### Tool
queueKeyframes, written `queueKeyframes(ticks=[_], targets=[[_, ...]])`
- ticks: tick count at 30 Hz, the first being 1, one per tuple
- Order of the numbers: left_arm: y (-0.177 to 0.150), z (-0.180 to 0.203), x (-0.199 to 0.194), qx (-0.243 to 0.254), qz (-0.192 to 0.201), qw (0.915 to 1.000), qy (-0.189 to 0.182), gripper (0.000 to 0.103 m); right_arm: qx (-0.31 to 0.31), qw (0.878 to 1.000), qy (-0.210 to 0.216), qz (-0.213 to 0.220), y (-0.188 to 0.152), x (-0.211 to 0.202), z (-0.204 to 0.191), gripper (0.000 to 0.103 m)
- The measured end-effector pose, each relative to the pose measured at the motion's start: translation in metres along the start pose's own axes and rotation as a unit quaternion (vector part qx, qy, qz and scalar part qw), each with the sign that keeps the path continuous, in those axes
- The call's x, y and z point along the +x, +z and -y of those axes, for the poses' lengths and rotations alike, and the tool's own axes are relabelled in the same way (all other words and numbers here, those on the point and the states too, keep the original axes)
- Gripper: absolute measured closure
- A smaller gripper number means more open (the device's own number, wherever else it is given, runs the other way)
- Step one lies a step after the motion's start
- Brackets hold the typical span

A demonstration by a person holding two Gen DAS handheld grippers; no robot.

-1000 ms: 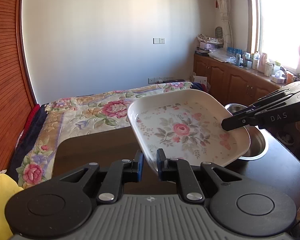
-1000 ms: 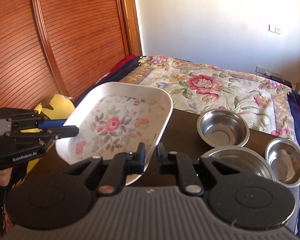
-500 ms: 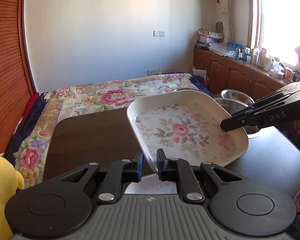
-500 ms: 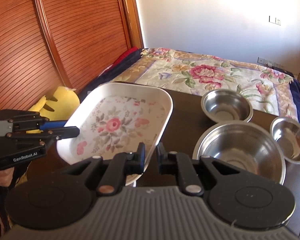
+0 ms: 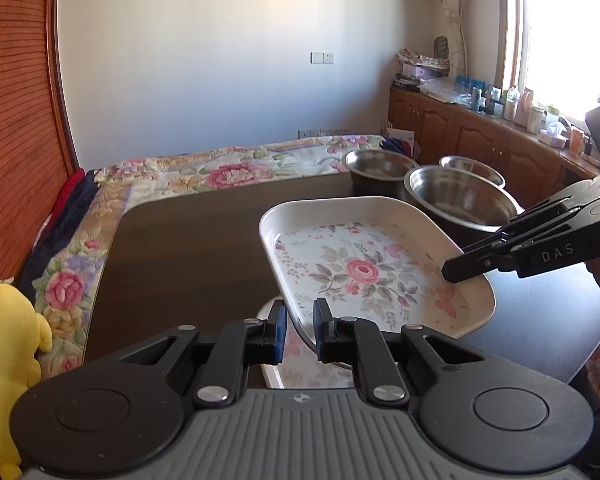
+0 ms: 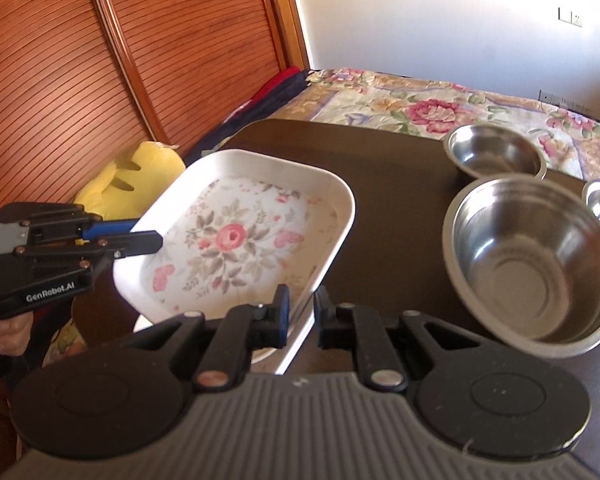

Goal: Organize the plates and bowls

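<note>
1. Floral plate [image 5: 374, 268] carried low over the dark table [image 5: 188, 240], centre to right of centre in the left wrist view, centre-left in the right wrist view [image 6: 236, 236].
2. Left gripper [image 5: 300, 322] clamped on the plate's near rim at bottom centre of its own view; seen from the other camera [image 6: 148, 240] biting the rim at the plate's left edge.
3. Right gripper [image 6: 300, 320] likewise closed on the rim at bottom centre of its view; from the left camera [image 5: 454, 268] pinching the right-hand edge.
4. Held from adjoining sides, so both equally near; neither free for anything else.
5. Plate tilted slightly, long axis running from lower right toward upper left in the right wrist view.
6. Directly beneath the plate's near edge, a second white plate [image 5: 278, 376] lying on the table, mostly hidden behind the fingers; pattern on it hard to make out.
7. Probable next move: straight down onto that lower plate, rims lined up, then release on both sides.
8. Large steel bowl [image 6: 536, 264] close at the right, two smaller steel bowls [image 6: 496, 152] behind it; risk of the plate's right edge clipping the large one during the drop.
</note>
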State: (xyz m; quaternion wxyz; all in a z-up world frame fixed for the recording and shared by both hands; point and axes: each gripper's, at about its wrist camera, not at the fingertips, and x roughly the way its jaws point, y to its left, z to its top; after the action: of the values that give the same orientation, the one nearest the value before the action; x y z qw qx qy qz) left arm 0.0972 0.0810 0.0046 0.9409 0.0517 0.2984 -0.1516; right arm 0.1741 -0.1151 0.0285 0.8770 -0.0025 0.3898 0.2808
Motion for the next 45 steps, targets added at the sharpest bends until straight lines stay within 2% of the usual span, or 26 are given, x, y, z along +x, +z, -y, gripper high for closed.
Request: queueKeyframes(ticks=[9,19,38,45], targets=[[-0.025,-0.001,-0.005,-0.007,-0.017,0.9998,-0.002,0.087,0.001,1.0,0.012,-0.005,-0.015,0.004,-0.007,0.088],[-0.035,-0.002,0.004,-0.007,-0.028,0.9996,0.004,0.087,0.002,1.0,0.014,-0.015,-0.021,0.01,-0.01,0.088],[-0.036,0.003,0.01,-0.004,-0.03,0.9993,0.024,0.087,0.006,1.0,0.004,0.014,-0.031,0.013,-0.015,0.086],[-0.041,0.0,0.015,-0.018,-0.029,0.9991,0.025,0.086,0.003,0.999,0.002,0.036,-0.035,0.012,-0.015,0.085]])
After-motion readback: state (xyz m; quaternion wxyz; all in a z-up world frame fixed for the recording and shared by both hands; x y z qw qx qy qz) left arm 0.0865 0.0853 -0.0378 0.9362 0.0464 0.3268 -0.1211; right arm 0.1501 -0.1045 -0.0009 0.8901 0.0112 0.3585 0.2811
